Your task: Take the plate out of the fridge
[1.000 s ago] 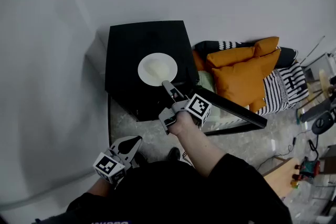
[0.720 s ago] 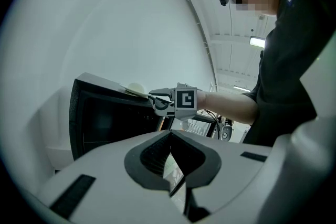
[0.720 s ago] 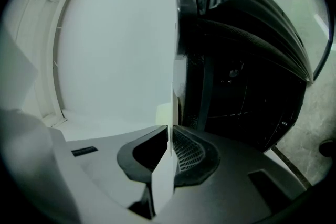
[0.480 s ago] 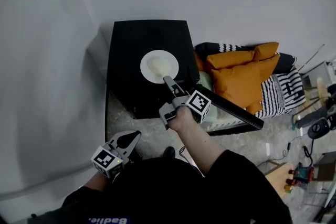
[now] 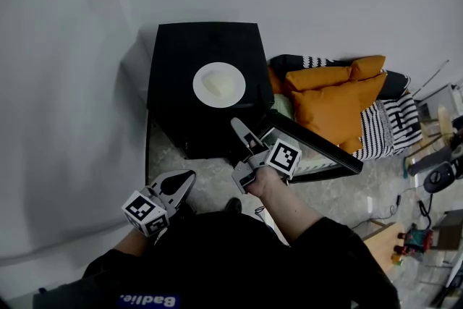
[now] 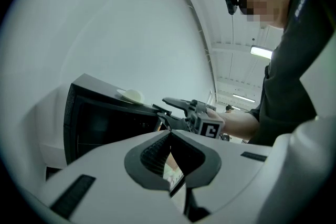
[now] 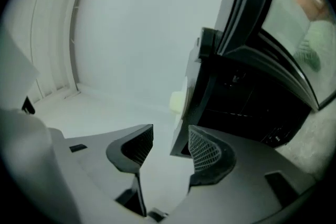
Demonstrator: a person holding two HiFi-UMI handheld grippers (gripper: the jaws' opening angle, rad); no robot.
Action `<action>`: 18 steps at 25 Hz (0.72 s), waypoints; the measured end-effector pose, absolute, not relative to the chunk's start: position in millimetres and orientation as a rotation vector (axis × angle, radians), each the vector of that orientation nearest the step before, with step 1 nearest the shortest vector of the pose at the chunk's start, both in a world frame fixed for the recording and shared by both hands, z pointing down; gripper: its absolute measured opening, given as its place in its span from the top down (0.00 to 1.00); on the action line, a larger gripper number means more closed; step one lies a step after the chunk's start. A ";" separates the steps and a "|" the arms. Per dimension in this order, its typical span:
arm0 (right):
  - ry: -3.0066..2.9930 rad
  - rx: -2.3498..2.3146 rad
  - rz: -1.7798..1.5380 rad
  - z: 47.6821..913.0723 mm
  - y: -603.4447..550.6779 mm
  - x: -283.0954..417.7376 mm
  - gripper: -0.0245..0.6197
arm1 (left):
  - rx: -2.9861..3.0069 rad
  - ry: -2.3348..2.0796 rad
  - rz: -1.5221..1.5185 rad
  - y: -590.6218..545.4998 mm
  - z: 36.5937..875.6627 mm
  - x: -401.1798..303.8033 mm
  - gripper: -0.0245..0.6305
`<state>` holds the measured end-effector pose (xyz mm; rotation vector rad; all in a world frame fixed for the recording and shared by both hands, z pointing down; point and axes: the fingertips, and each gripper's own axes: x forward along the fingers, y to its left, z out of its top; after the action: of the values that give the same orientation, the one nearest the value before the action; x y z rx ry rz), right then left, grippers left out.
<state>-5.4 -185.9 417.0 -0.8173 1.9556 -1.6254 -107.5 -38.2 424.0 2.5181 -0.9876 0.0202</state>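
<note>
Item 1, plate: white, round, with a pale lump on it. It is sitting flat on top of the fridge, out of the compartment, touched by neither gripper. In the left gripper view the plate is showing on the top's near edge; in the right gripper view it is appearing edge-on against the fridge.

Item 2, fridge: small, black, standing on the floor against a pale wall. Its door is hanging open toward the right, the dark interior facing the person.

Item 3, right gripper: it is hovering just in front of the fridge's open front, below the plate and clear of it, pointing roughly level. Its jaws have just been opening and are standing spread wide with nothing between the pads; the fridge's edge is showing beyond the gap.

Item 4, left gripper: it is hanging low at the left, near the floor and well apart from the fridge. Its jaws are pressed together, pinching nothing.

Item 5, orange cushions: they are lying on a striped cover behind the open door.
</note>
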 end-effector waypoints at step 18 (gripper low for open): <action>3.047 -0.654 -0.398 351.7 -48.5 -14.0 0.67 | 2.575 -0.811 -0.080 -38.5 337.2 -53.7 0.96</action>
<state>-14.0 -48.5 351.7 -0.6538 3.0469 -0.3978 -53.7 -38.5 337.2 2.5753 -0.8108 -0.0802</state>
